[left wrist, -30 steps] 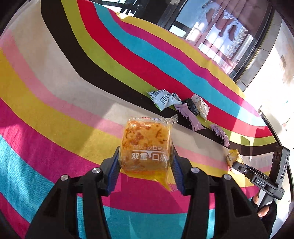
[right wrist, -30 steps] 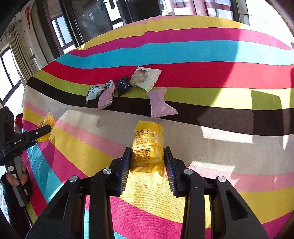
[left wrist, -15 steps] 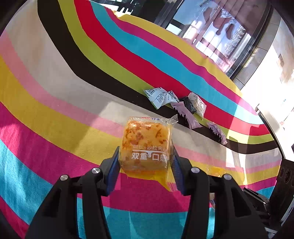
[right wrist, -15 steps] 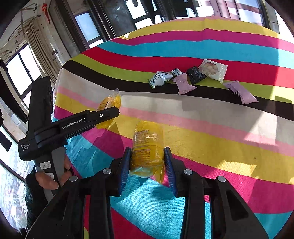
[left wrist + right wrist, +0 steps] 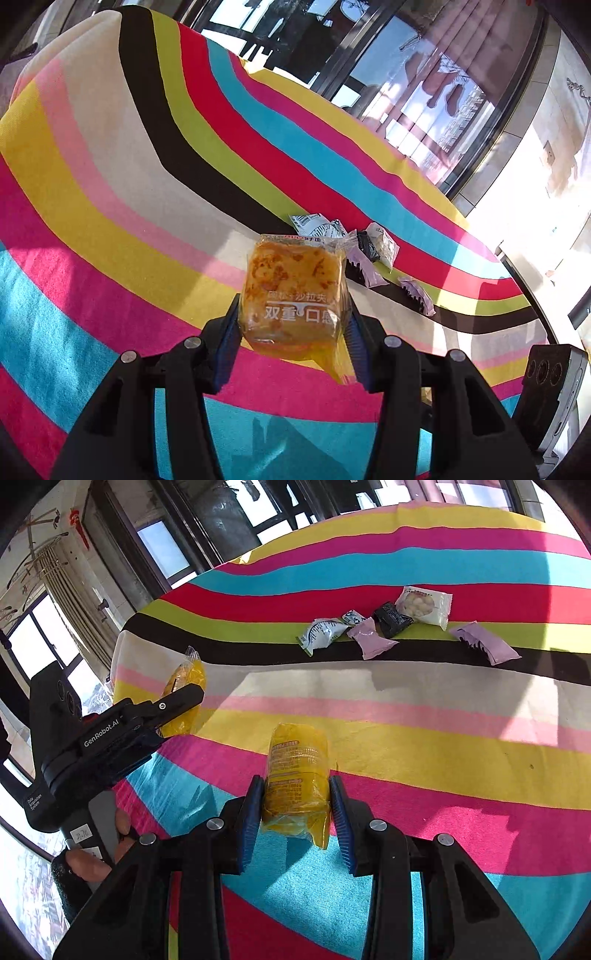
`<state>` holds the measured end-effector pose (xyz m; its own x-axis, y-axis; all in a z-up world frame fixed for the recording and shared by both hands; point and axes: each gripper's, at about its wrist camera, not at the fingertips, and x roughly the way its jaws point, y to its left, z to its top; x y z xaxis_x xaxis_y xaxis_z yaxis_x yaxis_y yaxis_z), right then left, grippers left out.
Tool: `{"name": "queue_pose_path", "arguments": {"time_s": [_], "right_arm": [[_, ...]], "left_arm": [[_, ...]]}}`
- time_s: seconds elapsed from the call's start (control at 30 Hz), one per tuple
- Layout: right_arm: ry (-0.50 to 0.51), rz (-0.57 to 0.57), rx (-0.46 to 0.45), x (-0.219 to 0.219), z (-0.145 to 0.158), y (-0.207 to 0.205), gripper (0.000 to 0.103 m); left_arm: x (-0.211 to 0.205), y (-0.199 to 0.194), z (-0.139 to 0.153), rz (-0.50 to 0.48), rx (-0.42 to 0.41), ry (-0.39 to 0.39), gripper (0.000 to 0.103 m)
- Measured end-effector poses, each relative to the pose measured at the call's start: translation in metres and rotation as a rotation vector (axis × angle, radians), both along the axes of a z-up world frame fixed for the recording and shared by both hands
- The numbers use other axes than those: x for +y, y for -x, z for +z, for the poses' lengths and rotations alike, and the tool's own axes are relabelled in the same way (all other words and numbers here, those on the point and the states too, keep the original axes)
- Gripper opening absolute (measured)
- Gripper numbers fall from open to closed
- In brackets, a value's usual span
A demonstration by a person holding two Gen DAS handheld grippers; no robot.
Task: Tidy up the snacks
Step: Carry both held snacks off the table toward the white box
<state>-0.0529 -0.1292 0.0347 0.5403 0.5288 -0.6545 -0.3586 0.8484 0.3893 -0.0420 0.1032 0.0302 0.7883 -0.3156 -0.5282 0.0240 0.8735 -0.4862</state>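
My left gripper (image 5: 291,332) is shut on a clear-wrapped golden cake pack (image 5: 293,291) with white print, held above the striped cloth (image 5: 110,206). In the right wrist view that same left gripper (image 5: 184,701) shows at the left with its yellow pack (image 5: 186,681), a hand below it. My right gripper (image 5: 295,808) is shut on a yellow-wrapped snack pack (image 5: 297,775) over the pink and blue stripes. Several small snacks lie in a row farther off: a white-green packet (image 5: 321,633), a pink one (image 5: 371,642), a black one (image 5: 391,620), a white bag (image 5: 424,605) and a second pink one (image 5: 485,648).
The striped cloth (image 5: 443,738) covers the whole table. Windows and dark frames (image 5: 229,509) stand beyond its far edge. The right gripper's camera body (image 5: 550,391) shows at the lower right of the left wrist view.
The right gripper swung left across the cloth with its yellow pack, ending close to the left gripper. The left gripper lifted and tilted slightly with its cake pack; the small snacks stayed put.
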Motion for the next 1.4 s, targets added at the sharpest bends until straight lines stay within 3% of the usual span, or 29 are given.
{"name": "queue_pose_path", "arguments": {"time_s": [0.2, 0.37, 0.47, 0.77, 1.03, 1.4], "right_arm": [[0.002, 0.015, 0.006, 0.003, 0.000, -0.001, 0.036], [-0.025, 0.080, 0.019, 0.016, 0.003, 0.009, 0.037], [0.008, 0.132, -0.016, 0.037, 0.009, 0.021, 0.037], [0.050, 0.257, -0.048, 0.083, 0.016, 0.048, 0.037], [0.108, 0.410, -0.114, 0.134, 0.023, 0.086, 0.037], [0.160, 0.684, -0.180, 0.204, 0.021, 0.157, 0.037]], "left_arm": [[0.022, 0.035, 0.003, 0.059, 0.007, -0.072, 0.050], [0.030, 0.066, 0.004, 0.082, 0.016, -0.178, 0.050], [0.032, 0.080, 0.008, 0.095, 0.008, -0.247, 0.050], [0.050, 0.115, 0.010, 0.119, 0.001, -0.305, 0.051], [0.096, 0.164, 0.008, 0.226, 0.009, -0.320, 0.051], [0.164, 0.230, -0.021, 0.366, 0.144, -0.310, 0.052]]}}
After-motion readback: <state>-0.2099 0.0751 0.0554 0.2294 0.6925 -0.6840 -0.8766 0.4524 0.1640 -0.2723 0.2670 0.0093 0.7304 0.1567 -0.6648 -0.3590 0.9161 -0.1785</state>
